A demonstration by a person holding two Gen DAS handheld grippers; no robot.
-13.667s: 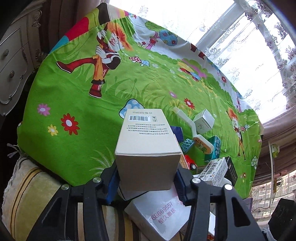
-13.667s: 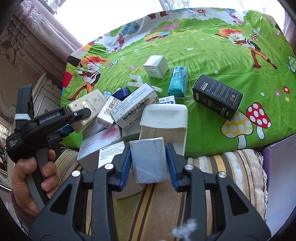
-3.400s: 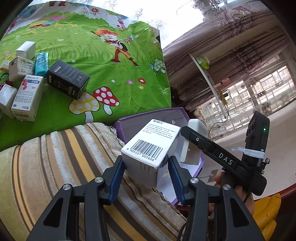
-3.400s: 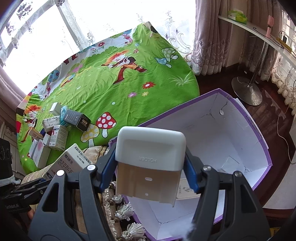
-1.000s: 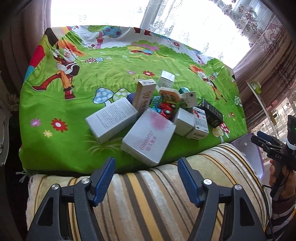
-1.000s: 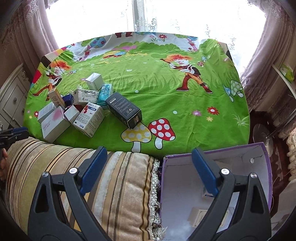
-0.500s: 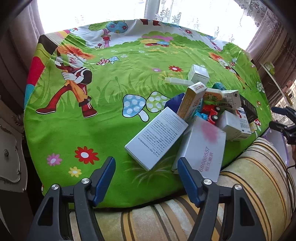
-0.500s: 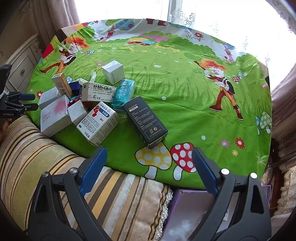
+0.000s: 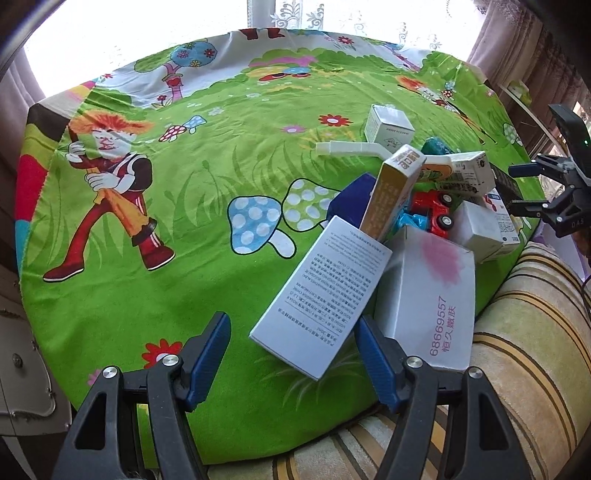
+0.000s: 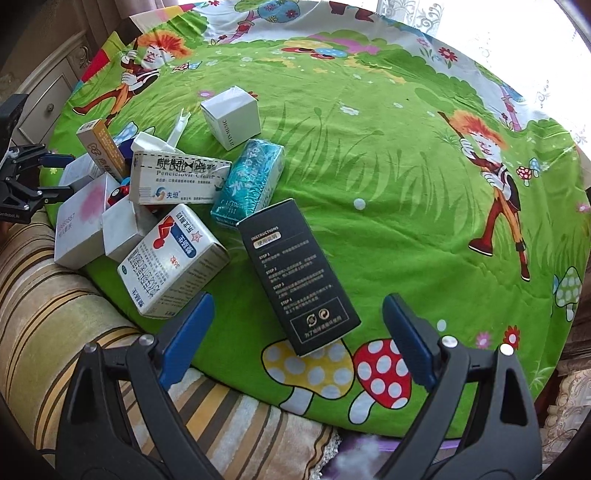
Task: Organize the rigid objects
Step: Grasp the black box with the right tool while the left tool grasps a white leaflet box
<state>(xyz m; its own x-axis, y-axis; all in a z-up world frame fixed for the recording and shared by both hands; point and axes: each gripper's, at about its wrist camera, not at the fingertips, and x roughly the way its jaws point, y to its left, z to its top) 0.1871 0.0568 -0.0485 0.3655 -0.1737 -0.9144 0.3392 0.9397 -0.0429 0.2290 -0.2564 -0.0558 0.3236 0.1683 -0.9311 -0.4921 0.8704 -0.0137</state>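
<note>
Left claw [image 9: 291, 354], released and empty, hovered over the white box [image 9: 321, 299]; the box's long axis ran diagonally between its jaws.

Bright lace-curtained window [image 9: 314, 18], white dresser [image 10: 48, 96]

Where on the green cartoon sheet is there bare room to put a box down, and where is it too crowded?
Free: the wide stretch between the black box and the cartoon figure, and left of the printed white box, around the blue mushroom. Crowded: the pile around the red toy car, beside the striped cushion.
</note>
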